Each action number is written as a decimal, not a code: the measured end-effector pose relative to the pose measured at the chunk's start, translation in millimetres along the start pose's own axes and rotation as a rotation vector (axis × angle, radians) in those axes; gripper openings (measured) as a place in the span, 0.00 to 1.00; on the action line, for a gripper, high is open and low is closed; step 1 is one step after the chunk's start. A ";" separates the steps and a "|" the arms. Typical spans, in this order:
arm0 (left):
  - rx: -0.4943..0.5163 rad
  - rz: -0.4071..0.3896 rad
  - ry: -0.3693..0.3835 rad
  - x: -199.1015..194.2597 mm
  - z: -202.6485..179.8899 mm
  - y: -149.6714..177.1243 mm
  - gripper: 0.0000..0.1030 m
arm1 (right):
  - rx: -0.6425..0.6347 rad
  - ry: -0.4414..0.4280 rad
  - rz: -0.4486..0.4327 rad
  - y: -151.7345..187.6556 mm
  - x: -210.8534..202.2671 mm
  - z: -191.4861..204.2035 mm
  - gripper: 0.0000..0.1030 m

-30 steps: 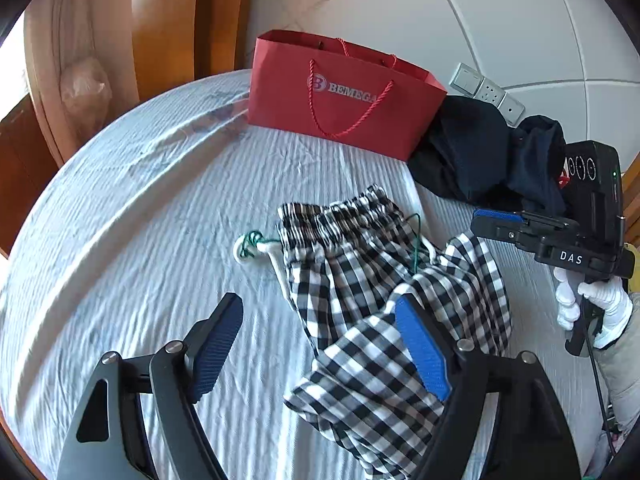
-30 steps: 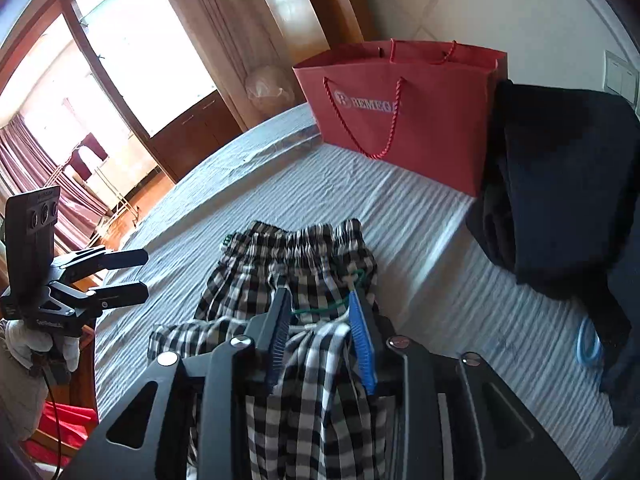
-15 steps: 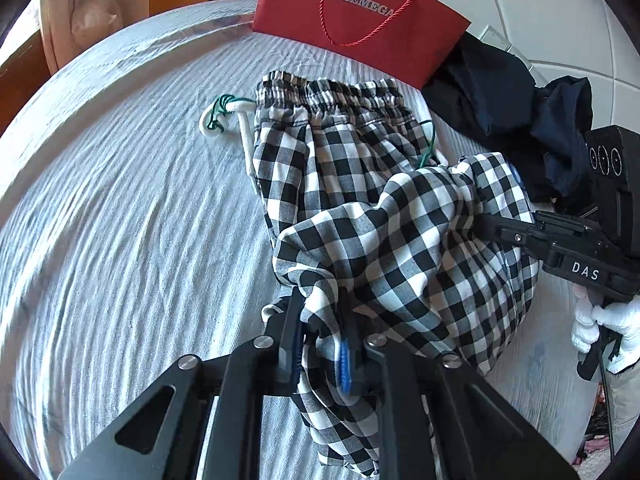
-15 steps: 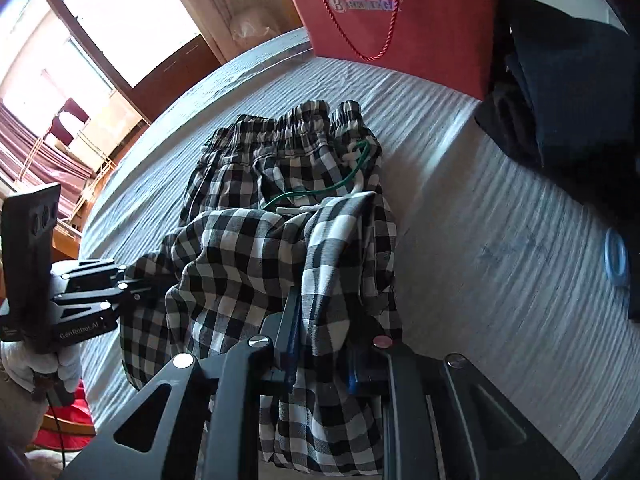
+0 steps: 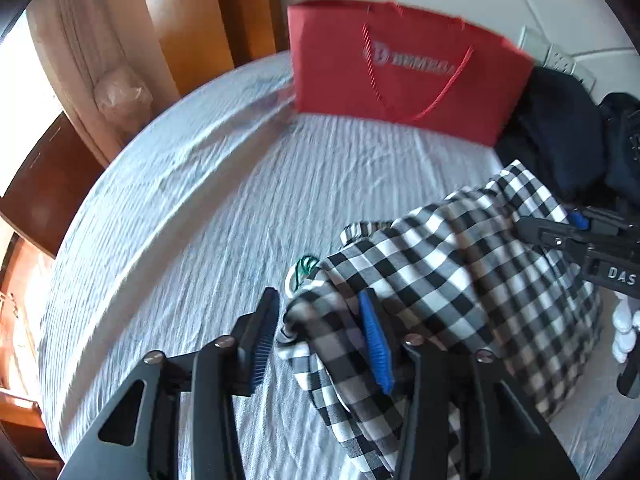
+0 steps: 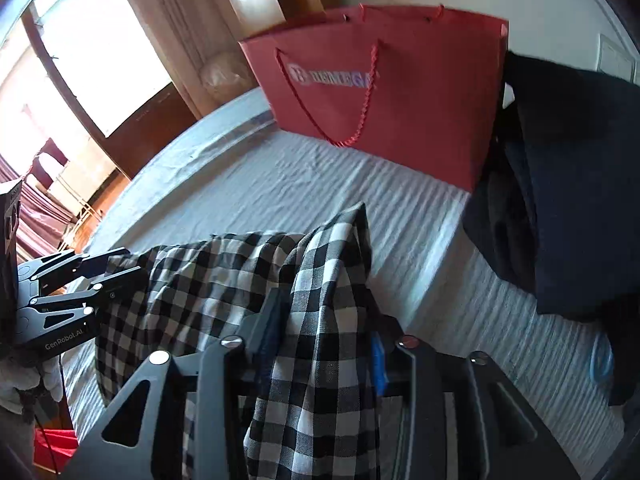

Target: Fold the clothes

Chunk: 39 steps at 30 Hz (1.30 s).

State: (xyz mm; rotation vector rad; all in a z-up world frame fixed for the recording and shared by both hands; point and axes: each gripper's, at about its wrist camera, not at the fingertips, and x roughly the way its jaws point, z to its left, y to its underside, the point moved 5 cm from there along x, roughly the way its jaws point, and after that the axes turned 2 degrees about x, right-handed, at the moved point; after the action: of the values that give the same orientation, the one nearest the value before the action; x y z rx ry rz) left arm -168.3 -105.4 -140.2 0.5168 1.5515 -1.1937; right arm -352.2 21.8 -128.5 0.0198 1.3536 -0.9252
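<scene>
On the ribbed white sheet (image 5: 192, 208), the left gripper (image 5: 320, 332) gapes around soft checked shorts (image 5: 460, 272) bunched rightward, while the right gripper's (image 6: 324, 336) view shows its parted jaws loosely straddling a peaked fold before a red bag (image 6: 400, 92).

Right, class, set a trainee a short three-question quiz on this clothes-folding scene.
1. True or false: the red paper bag stands upright on the bed.
2. The shorts that lie between the fingers of the left gripper are: A) striped, B) black-and-white checked, C) plain blue.
3. In the right wrist view, what lies just right of the bag?

Key: 1 true. 2 B. 3 a pile of dark clothes.
</scene>
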 end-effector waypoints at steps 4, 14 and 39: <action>-0.015 -0.028 -0.015 -11.2 11.8 12.1 0.72 | -0.019 0.082 -0.076 6.1 -25.0 -9.1 0.49; -0.013 -0.083 0.164 -55.3 -51.9 35.1 0.75 | -0.043 -0.143 -0.040 50.9 -57.4 17.9 0.38; -0.164 0.008 0.168 15.3 -31.4 48.3 0.96 | 0.184 -0.165 0.013 73.5 -33.7 -32.7 0.77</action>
State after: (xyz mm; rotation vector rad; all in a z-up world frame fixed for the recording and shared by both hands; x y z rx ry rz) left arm -149.3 -62.0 -176.3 0.5248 1.7712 -1.0270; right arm -334.4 105.6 -145.1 0.0907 1.1123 -1.0159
